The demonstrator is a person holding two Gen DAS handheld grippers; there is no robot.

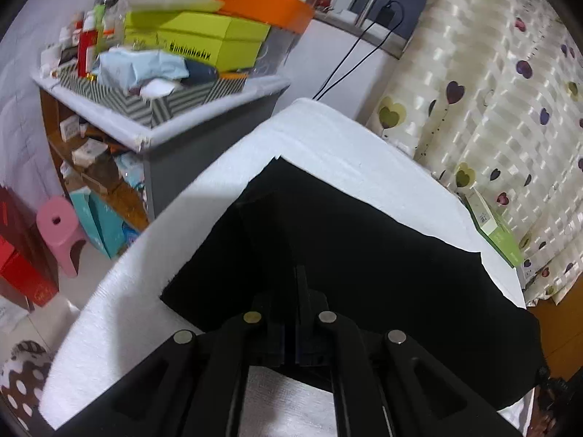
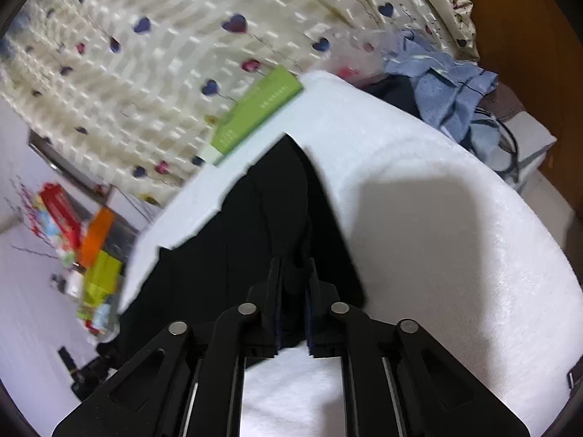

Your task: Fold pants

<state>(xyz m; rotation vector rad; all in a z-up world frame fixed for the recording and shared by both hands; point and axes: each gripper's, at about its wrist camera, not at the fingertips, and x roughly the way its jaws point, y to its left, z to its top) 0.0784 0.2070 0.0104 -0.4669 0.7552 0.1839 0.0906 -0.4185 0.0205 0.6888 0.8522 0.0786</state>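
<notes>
Black pants (image 1: 364,225) lie spread on a white towel-covered table (image 1: 328,138). My left gripper (image 1: 299,273) sits at their near edge. Its jaws are pressed together on the dark fabric, and the edge behind them is lifted off the towel. In the right wrist view the pants (image 2: 255,225) run away from me as a long dark strip across the white table (image 2: 437,218). My right gripper (image 2: 294,266) is shut on a bunched fold of the pants at their near end, with black cloth showing between the two fingers.
A cluttered grey shelf (image 1: 164,123) with boxes stands left of the table, with a pink stool (image 1: 60,233) and a red box (image 1: 18,255) on the floor. A green box (image 2: 255,109) lies at the far table edge by the heart-print curtain (image 1: 492,91). Blue clothes (image 2: 448,87) pile beyond the far right corner.
</notes>
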